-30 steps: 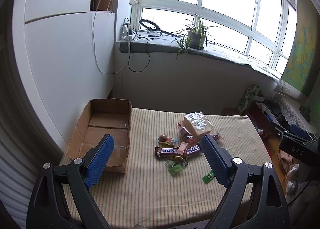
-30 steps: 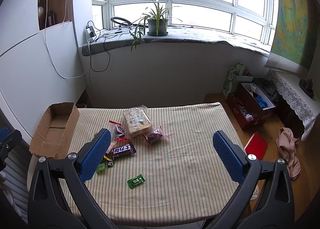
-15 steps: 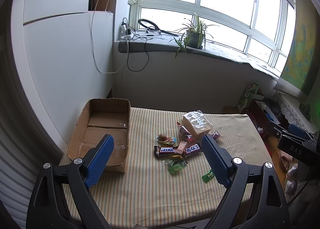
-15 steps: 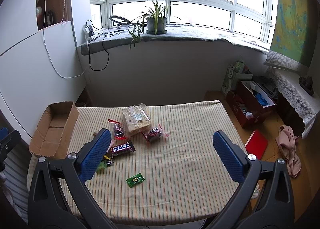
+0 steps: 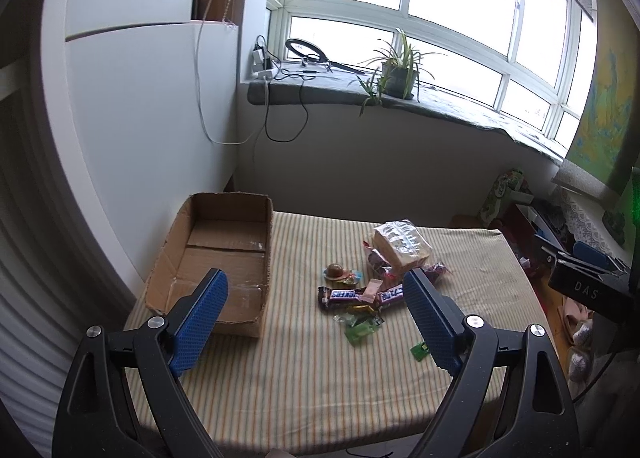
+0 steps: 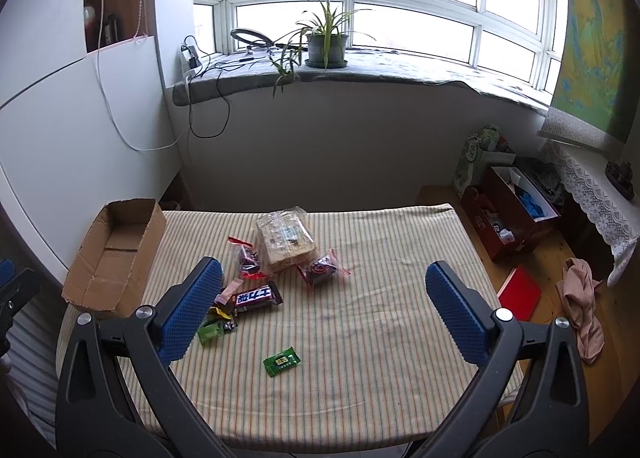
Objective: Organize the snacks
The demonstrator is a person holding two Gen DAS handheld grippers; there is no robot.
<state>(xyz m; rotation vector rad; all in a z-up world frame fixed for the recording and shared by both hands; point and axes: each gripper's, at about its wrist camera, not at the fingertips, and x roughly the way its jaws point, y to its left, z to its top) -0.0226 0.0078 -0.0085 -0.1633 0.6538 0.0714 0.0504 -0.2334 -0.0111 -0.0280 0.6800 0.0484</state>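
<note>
The striped table (image 6: 360, 358) carried everything, and the cardboard box (image 5: 224, 258) sat at its left edge near the far corner, nothing showing inside it. The snacks lay heaped toward the middle: a clear-wrapped cracker pack (image 6: 285, 238) leaned on two small dark pouches (image 6: 320, 268), chocolate bars (image 5: 344, 294) and little candies crowded below, and one green candy (image 6: 281, 361) lay apart toward the near edge. Both the left gripper (image 5: 316, 322) and the right gripper (image 6: 320, 314) hung above the table with jaws spread wide, holding nothing. The risks seemed plain: slick wrappers overlapped, so a pinch could drag a neighbour or slip; the flat green candy could skid on the cloth; the box's ragged near wall could catch a drop
</note>
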